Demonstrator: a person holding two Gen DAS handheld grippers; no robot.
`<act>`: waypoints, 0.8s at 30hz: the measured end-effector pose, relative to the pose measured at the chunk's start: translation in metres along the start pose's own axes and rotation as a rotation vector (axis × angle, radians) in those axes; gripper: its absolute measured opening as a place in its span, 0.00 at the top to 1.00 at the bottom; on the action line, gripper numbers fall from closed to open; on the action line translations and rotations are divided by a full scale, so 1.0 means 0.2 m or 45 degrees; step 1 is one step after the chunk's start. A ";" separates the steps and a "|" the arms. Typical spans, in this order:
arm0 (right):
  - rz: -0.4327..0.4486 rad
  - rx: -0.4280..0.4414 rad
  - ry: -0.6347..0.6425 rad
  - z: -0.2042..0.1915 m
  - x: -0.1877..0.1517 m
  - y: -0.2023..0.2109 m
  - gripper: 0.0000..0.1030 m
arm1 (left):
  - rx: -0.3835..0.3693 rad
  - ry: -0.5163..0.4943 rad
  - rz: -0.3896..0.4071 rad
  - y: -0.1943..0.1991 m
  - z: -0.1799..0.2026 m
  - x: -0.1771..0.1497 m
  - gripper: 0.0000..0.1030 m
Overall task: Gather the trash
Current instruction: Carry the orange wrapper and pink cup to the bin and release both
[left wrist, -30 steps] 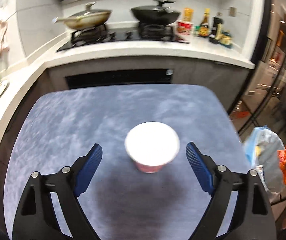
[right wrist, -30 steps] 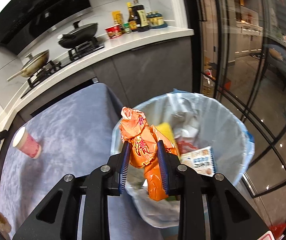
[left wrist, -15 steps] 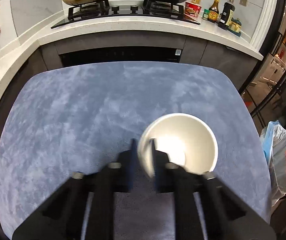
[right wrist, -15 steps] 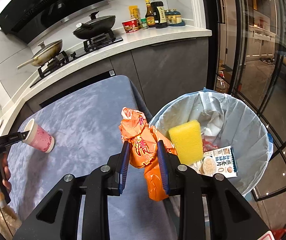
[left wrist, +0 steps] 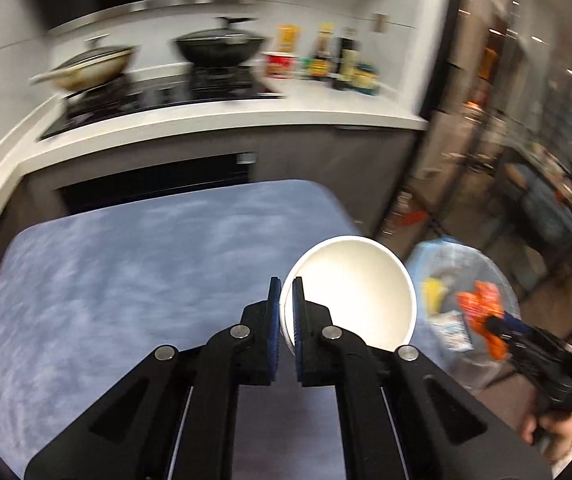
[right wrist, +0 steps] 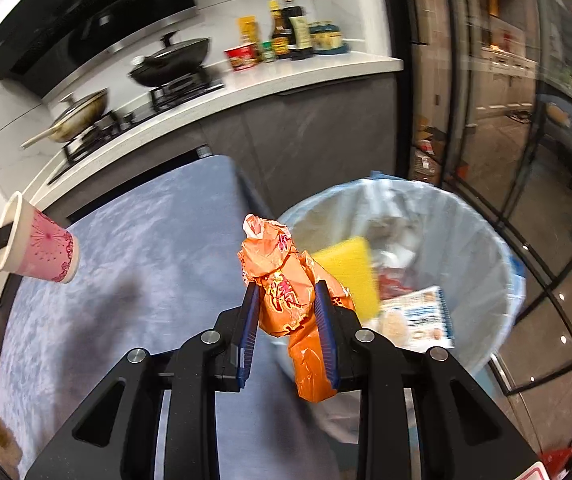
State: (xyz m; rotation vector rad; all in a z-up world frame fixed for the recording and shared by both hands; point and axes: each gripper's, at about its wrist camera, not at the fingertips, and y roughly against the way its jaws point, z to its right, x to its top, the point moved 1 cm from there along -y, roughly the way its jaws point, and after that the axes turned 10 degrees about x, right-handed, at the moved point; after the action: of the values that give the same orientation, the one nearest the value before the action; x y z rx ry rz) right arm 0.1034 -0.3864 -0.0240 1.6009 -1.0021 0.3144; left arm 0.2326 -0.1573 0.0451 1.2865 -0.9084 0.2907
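My left gripper [left wrist: 286,285] is shut on the rim of a pink paper cup with a white inside [left wrist: 350,284] and holds it in the air above the blue table's [left wrist: 125,272] right edge. In the right wrist view the cup [right wrist: 39,250] hangs tilted at the far left. My right gripper [right wrist: 288,292] is shut on a crumpled orange wrapper [right wrist: 286,288] beside the near-left rim of the lined trash bin [right wrist: 482,232]. The wrapper [left wrist: 480,308] and bin [left wrist: 486,268] also show in the left wrist view at the right.
The bin holds a yellow sponge [right wrist: 350,276], a printed packet [right wrist: 422,316] and other scraps. Behind the table runs a white counter [left wrist: 245,116] with a hob, two pans and bottles [left wrist: 338,60]. Glass doors [right wrist: 526,160] stand to the right.
My left gripper closed on the cup's rim, lifted it off the table and carried it right toward the bin. My right gripper with the wrapper drew back from over the bin toward the table's edge.
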 end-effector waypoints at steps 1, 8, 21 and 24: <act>0.001 -0.020 -0.017 0.05 0.00 0.01 0.74 | -0.038 -0.034 -0.002 -0.01 0.10 0.01 0.95; -0.029 -0.146 -0.066 0.35 0.02 -0.01 0.74 | -0.210 -0.203 -0.081 -0.22 0.73 -0.04 0.95; -0.017 -0.186 -0.110 0.56 0.03 -0.06 0.60 | -0.140 -0.359 -0.145 -0.52 1.18 -0.17 0.38; 0.005 -0.176 -0.117 0.56 0.04 -0.02 0.57 | -0.135 -0.380 -0.127 -0.50 1.19 -0.18 0.38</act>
State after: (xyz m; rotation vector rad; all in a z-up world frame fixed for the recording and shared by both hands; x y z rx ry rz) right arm 0.0754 -0.4908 -0.0551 1.4994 -1.0741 0.1714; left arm 0.1759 -0.3941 -0.0490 1.2917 -1.0924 -0.0298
